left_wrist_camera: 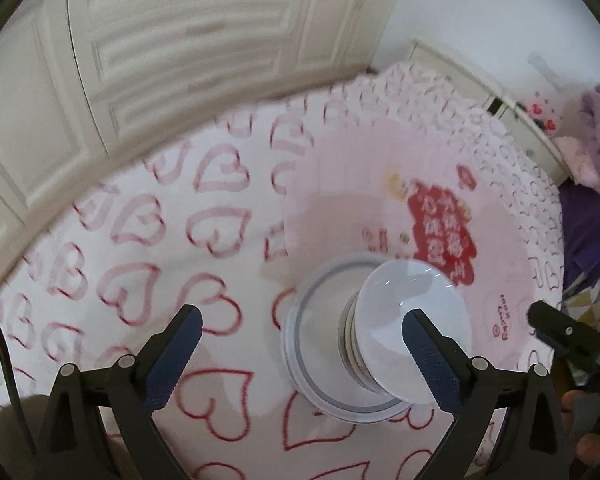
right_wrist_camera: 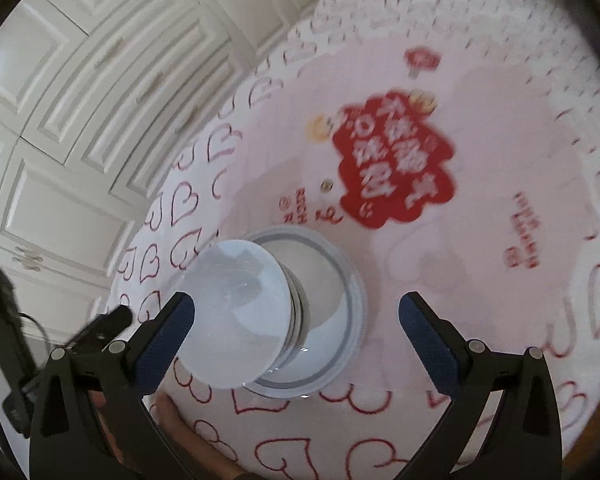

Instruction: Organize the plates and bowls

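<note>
Left wrist: left tool (left_wrist_camera: pixel 302 334) released, empty, above the bowl stack (left_wrist_camera: pixel 404 328) on a ringed plate (left_wrist_camera: pixel 300 344) on the surface (left_wrist_camera: pixel 100 240). Right wrist: right tool (right_wrist_camera: pixel 296 320) also released; stack (right_wrist_camera: pixel 240 312) looked nearly done; nothing loose seen.

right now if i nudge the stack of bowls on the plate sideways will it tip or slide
The stack of bowls looks tall and narrow above the wide plate, so a high push would likely topple it. The bowls look glossy and hard, so probably slippery and breakable. Both hand-held grippers are open, so nothing steadies it.
</note>
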Tool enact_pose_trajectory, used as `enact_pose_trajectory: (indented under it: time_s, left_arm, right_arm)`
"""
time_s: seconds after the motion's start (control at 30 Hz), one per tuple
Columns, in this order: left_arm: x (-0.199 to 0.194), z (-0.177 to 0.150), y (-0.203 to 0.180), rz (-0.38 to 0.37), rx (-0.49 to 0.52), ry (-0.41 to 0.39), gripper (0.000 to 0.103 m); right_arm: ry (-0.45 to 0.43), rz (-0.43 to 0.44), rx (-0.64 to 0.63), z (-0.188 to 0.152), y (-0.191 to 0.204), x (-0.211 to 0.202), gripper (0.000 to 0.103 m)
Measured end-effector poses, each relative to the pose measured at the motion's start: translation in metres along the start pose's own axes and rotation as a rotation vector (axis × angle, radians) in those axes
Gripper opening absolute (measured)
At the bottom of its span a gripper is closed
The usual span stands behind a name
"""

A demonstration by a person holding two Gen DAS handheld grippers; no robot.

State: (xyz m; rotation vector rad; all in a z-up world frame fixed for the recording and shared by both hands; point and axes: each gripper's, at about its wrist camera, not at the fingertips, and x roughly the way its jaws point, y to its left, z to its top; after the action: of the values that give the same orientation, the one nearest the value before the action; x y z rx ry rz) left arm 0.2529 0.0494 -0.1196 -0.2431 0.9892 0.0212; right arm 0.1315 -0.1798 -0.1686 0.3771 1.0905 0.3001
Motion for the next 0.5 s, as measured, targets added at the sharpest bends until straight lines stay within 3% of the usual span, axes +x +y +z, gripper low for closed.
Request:
enact_pose_trajectory:
  time_s: [0.23,0.5]
  left_arm:
    - [-0.111,-0.045,-0.011,0.053,0.101,-0.263,0.102]
    - [-0.215,-0.125,-0.01,0.081,0.155,-0.476,0.102]
  right_arm:
    - [-0.23,-0.114,-0.076,-0.029,0.028,-0.098,0.103]
    - [-0.424,-0.239,-0.145,-0.083,0.06,-0.18,0.103]
